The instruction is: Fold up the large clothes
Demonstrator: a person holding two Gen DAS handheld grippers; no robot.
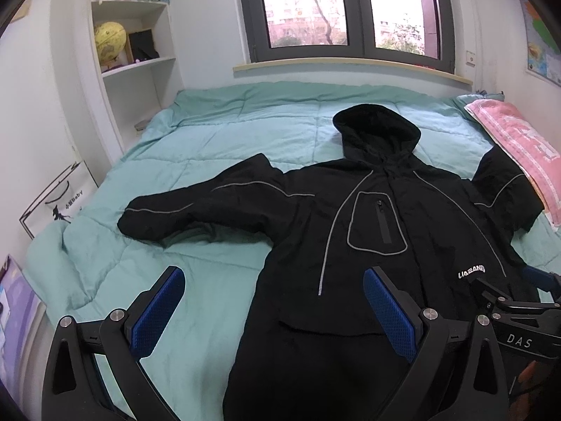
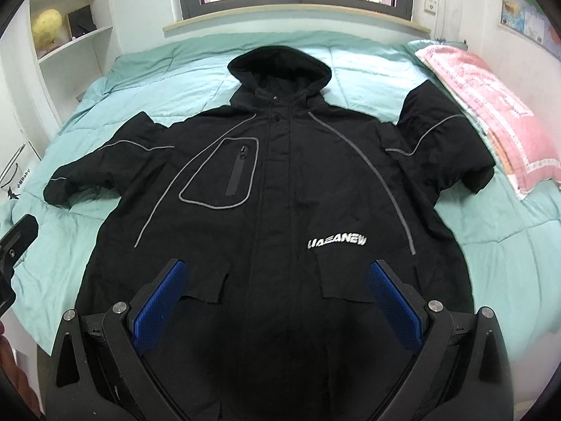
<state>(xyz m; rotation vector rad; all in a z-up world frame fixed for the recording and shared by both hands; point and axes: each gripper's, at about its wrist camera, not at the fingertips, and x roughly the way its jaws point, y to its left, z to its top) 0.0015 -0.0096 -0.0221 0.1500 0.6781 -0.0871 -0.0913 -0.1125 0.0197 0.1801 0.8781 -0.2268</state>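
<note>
A large black hooded jacket [image 1: 385, 217] with grey piping and a white chest logo lies flat, face up, on a teal quilt [image 1: 217, 133]; hood points to the window, both sleeves spread out. In the right wrist view the jacket [image 2: 280, 182] fills the middle of the quilt [image 2: 508, 252]. My left gripper [image 1: 277, 305] is open and empty above the jacket's lower left edge. My right gripper [image 2: 280, 294] is open and empty above the jacket's lower front. The right gripper also shows at the right edge of the left wrist view [image 1: 519, 301].
A pink pillow [image 2: 491, 105] lies at the right, touching the right sleeve. White shelves [image 1: 136, 56] with a yellow globe stand at the back left. A window [image 1: 350, 10] is behind the bed. A white bag [image 1: 59, 200] leans at the bed's left side.
</note>
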